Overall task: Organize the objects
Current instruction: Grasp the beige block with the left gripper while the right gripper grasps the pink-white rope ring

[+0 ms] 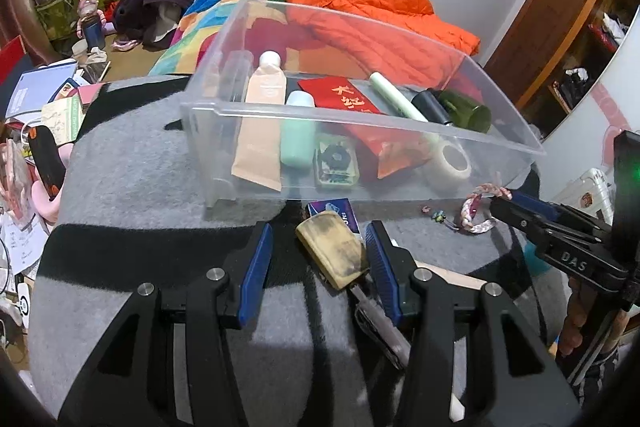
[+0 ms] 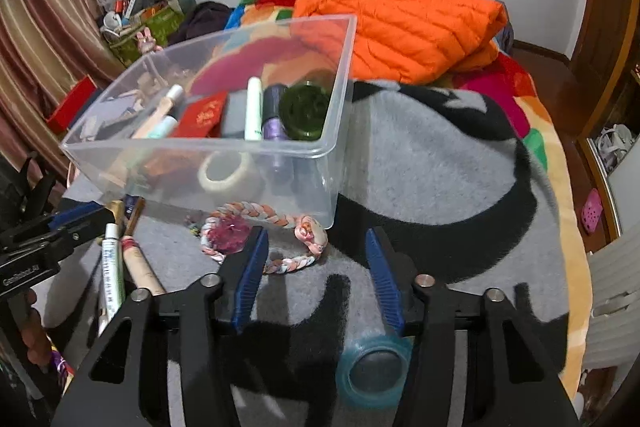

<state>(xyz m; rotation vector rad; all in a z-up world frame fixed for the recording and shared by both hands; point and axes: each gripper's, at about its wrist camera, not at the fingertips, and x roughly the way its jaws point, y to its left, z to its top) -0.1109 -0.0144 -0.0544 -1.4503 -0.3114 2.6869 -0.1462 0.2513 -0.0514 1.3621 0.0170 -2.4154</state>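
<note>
A clear plastic bin (image 1: 400,123) stands on a grey and black blanket (image 1: 132,187). It holds a beige tube (image 1: 262,123), a mint bottle (image 1: 298,135), a red envelope (image 1: 344,95), a green cup (image 1: 466,111) and a white tape roll (image 1: 450,163). My left gripper (image 1: 320,233) is open around a smudged yellowish pouch (image 1: 332,253). The pouch lies against the right pad, well apart from the left one. My right gripper (image 2: 316,233) is open over a pink-and-white braided cord (image 2: 294,261) in front of the bin (image 2: 280,147). The cord lies loose on the blanket between its fingers.
A blue packet (image 1: 338,209) lies under the pouch, and a pen-like tool (image 1: 380,327) sits by my right finger. A white tube (image 2: 112,267), a pink flower tie (image 2: 228,235) and a teal tape roll (image 2: 374,371) lie nearby. An orange jacket (image 2: 400,27) is heaped behind the bin.
</note>
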